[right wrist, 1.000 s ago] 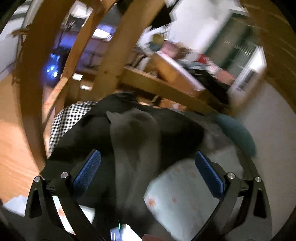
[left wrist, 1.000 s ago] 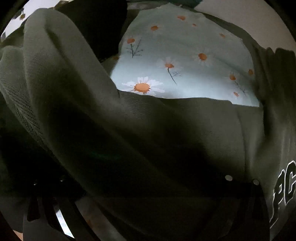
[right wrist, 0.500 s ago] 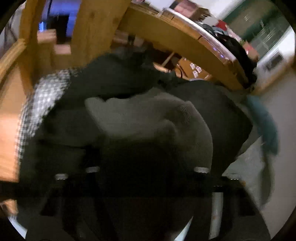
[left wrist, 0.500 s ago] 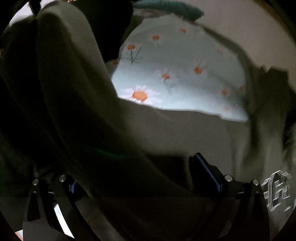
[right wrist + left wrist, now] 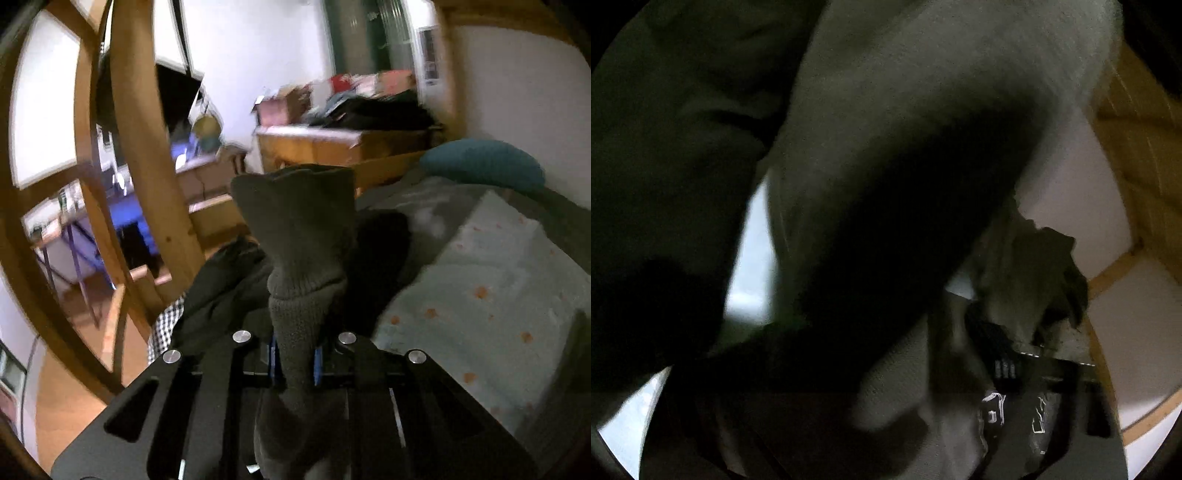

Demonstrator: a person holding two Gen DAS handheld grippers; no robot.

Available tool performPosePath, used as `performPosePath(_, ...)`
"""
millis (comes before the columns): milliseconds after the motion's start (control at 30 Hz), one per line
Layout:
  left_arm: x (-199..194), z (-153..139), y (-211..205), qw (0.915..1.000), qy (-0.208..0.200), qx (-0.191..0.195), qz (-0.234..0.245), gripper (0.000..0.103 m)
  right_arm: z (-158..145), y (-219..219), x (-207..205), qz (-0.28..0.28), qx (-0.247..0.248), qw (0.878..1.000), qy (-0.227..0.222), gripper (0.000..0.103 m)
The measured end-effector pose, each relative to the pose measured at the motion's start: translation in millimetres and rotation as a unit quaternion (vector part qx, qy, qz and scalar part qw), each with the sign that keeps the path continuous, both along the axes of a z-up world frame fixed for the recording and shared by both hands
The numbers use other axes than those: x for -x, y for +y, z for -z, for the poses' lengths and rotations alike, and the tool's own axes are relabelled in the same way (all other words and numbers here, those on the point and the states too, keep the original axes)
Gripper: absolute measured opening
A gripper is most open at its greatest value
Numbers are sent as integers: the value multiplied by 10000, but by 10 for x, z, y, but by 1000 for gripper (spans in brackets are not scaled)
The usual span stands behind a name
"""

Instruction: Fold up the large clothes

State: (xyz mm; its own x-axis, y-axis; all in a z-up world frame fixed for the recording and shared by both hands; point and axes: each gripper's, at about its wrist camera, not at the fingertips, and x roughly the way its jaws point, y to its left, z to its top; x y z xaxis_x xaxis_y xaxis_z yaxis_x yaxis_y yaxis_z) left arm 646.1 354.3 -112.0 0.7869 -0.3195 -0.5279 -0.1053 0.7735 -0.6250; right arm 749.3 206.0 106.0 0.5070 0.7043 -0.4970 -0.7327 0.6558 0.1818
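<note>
The right gripper (image 5: 295, 360) pinches the grey sweater's cuff (image 5: 299, 236). The left gripper (image 5: 1015, 369) is closing amid sweater (image 5: 905, 110) folds; grip unclear.

wood post (image 5: 147, 206) blocks left; daisy sheet (image 5: 491, 280) side free.

Dim, blurred; heavy fisheye vignette

Left gripper (image 5: 1015, 354) fingers under blurred sweatshirt (image 5: 886, 166)
</note>
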Motion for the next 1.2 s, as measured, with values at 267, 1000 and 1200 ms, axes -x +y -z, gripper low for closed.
performPosePath(267,76,-433,-639,9940,-278,-911,535,28,-193,-1874,408,958,-938,9910,45,13)
performPosePath(1000,649,-57,-2787,9426,1174,-2455,1936,37,2545,-5305,931,3182,-1280,9175,2014,13)
performPosePath(1200,786,-592,-2542,9611,1122,-1842,1727,63,2649,-5417,1012,3102,-1726,9125,2034,13)
